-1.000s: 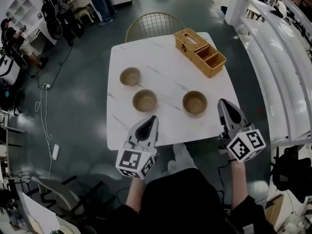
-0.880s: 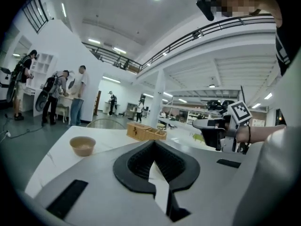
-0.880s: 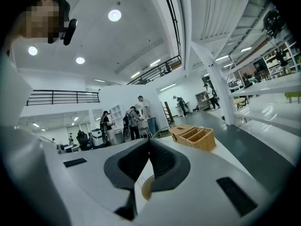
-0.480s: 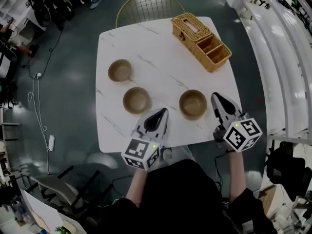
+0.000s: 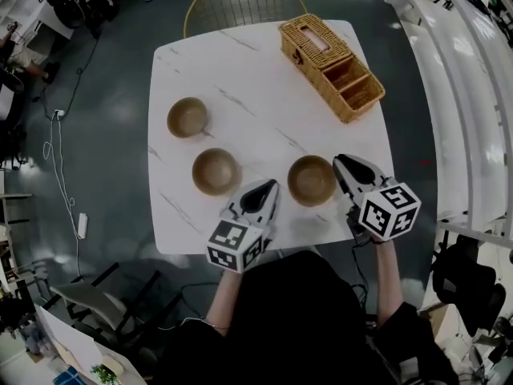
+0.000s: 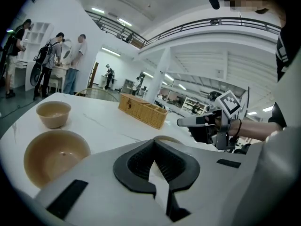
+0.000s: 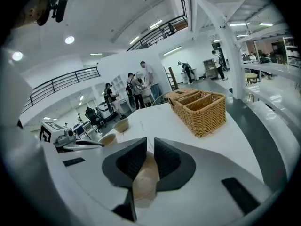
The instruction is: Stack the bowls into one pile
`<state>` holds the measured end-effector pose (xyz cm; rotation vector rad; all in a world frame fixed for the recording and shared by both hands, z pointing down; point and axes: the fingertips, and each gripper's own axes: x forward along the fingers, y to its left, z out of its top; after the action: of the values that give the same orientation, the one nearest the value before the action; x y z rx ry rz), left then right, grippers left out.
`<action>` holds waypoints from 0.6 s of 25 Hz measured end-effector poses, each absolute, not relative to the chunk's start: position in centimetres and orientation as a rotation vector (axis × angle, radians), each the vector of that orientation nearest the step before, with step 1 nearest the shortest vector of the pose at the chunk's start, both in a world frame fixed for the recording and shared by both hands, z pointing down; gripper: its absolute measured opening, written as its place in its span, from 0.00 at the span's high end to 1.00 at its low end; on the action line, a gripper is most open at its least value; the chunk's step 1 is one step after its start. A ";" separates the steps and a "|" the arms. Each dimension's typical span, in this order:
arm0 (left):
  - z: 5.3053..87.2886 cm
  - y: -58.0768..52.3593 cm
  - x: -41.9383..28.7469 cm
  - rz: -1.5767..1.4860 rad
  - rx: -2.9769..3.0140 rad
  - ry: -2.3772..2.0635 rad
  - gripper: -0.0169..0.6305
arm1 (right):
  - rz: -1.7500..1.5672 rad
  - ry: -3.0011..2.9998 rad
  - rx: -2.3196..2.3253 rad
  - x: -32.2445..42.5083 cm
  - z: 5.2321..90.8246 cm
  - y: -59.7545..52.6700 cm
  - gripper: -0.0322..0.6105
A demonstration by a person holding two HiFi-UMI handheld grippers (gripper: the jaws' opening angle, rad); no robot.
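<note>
On white table (image 5: 264,70), 3 bowls (image 5: 216,171) sep., unstacked

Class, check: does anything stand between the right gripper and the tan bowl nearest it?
Nothing visible does. The right gripper, jaws together, sits just right of the round tan bowl, over bare white marble table. The woven wicker basket stands far behind.

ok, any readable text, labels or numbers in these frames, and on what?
None readable in any view.
On the left gripper and right gripper: only black-and-white square markers, no letters.
On the wicker basket, bowls and table: no print visible.
Background: too small to tell.
</note>
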<state>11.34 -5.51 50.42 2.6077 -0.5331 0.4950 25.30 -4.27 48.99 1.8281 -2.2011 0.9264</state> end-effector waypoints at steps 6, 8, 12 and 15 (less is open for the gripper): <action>51.6 -5.5 11.9 0.549 2.567 -0.557 0.95 | 1.036 -2.188 1.697 25.0 51.1 -4.5 0.77; 51.9 -5.6 12.0 0.563 2.556 -0.569 0.95 | 1.084 -2.176 1.664 25.0 51.9 -4.4 0.76; 52.3 -5.6 11.9 0.581 2.535 -0.585 0.95 | 1.153 -2.131 1.625 25.0 53.6 -3.9 0.76; 52.4 -5.6 12.1 0.592 2.529 -0.581 0.95 | 1.218 -2.110 1.596 24.9 54.4 -3.8 0.76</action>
<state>12.12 -5.57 52.41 2.5286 -0.5807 0.5923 24.89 -3.78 54.39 1.5958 -2.1097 1.2181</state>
